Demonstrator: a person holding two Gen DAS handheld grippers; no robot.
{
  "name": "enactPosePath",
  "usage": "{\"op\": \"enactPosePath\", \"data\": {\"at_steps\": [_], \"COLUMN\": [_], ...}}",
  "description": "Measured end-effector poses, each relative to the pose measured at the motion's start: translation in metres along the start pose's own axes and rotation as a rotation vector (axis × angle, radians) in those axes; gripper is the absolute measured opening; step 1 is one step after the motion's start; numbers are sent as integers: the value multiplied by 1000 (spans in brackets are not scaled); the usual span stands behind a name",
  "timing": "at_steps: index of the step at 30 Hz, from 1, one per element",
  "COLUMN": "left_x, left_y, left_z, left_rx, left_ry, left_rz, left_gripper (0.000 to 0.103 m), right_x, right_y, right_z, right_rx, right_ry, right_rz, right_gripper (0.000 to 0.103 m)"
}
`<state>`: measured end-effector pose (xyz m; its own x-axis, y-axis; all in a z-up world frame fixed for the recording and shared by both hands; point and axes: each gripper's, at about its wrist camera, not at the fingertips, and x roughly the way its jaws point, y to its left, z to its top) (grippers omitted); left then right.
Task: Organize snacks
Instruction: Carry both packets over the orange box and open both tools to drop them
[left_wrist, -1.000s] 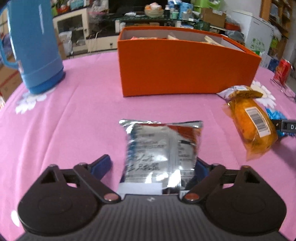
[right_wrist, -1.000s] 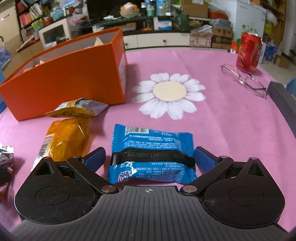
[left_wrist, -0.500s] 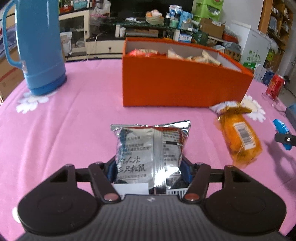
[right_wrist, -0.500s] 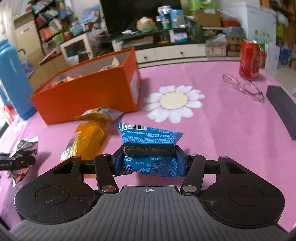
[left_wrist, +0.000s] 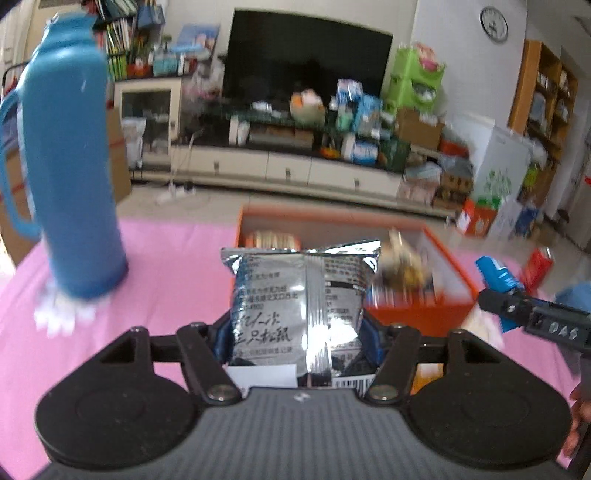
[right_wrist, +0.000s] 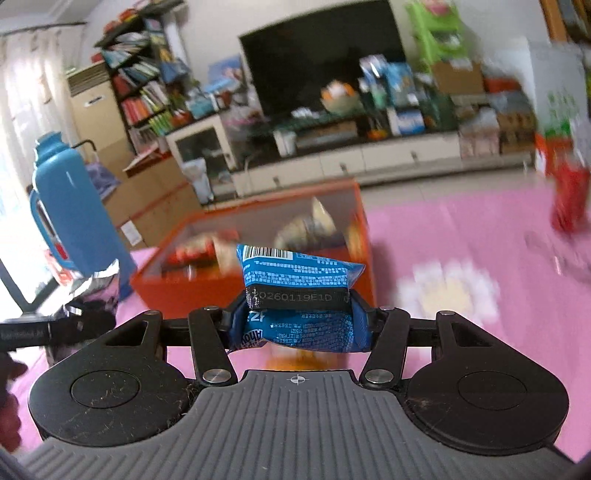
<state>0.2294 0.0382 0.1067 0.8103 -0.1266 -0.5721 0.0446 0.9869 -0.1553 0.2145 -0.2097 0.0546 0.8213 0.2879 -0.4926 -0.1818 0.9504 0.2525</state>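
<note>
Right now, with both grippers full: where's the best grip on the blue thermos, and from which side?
My judgement: take the blue thermos around its straight cylindrical body, coming in level from the side away from the handle. It stands upright on the pink tablecloth, so the jaws can straddle the wall. The looped handle looks narrower and likelier to let it swing.

We find the orange box (left_wrist: 417, 312) open at the top; its walls bar entry from the sides, and loose packets (left_wrist: 400, 266) already lie inside, heaped toward the right end. The left gripper (left_wrist: 295, 341) carries the silver packet (left_wrist: 301, 306) upright between its fingers, in front of the box's left part. The right gripper (right_wrist: 297, 323), clamped on the blue packet (right_wrist: 299, 295), faces the same box (right_wrist: 255, 280); its tip (left_wrist: 496, 280) shows just right of the box in the left view. A tall blue flask (left_wrist: 70, 184) stands on the desk (left_wrist: 177, 280) left of the box, with bare pink cloth between them. A red can (right_wrist: 569, 199) stands well right.
</note>
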Motion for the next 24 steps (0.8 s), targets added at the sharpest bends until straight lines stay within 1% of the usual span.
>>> {"op": "enactPosePath", "data": {"at_steps": [3, 6, 9, 11, 13, 14, 15, 16, 17, 18, 19, 20, 21, 22, 23, 24], "left_x": [32, 72, 109, 128, 148, 156, 164, 169, 172, 172, 169, 162, 155, 145, 135, 125], "left_y": [-2, -6, -13, -19, -24, -25, -27, -28, -27, -25, -21, -17, -13, -10, -9, -9], "left_z": [27, 46, 57, 59, 55, 53, 50, 49, 48, 47, 47, 46, 46, 45, 43, 42], "left_rx": [-21, -21, -9, 7, 34, 47, 56, 68, 83, 88, 80, 63, 44, 23, 11, 10], "left_ry": [-27, -14, 6, 14, 37, 45, 45, 36, 31, 23, 2, -22, -36, -44, -50, -55], "left_rz": [2, 2, 5, 4, 26, 32, 45, 68, 91, 117, 128, 119, 105, 91, 82, 79], "left_gripper": [64, 64, 64, 64, 64, 62, 63, 67, 80, 93, 96, 98, 99, 99, 99, 99], "right_x": [36, 80, 116, 136, 152, 159, 165, 169, 176, 182, 186, 186, 183, 179, 172, 164], "right_y": [14, 22, 20, 17, 18, 20, 20, 19, 19, 18, 14, 9, 6, 2, 0, -1], "right_z": [36, 57, 66, 69, 68, 67, 66, 65, 64, 63, 62, 62, 63, 66, 69, 72], "right_rx": [-59, -98, -97, -86, -121, -141, -144, -138, -137, -143, -137, -133, -126, -111, -88, -69], "right_ry": [-48, -59, -35, -12, 2, 10, 16, 21, 40, 61, 69, 62, 58, 50, 32, 7], "right_rz": [-29, -49, -69, -66, -83, -92, -89, -81, -90, -107, -114, -109, -103, -76, -71, -76], "right_gripper": [37, 37, 37, 38, 38, 38, 39, 41, 42, 44, 49, 53, 62, 75, 81, 85]}}
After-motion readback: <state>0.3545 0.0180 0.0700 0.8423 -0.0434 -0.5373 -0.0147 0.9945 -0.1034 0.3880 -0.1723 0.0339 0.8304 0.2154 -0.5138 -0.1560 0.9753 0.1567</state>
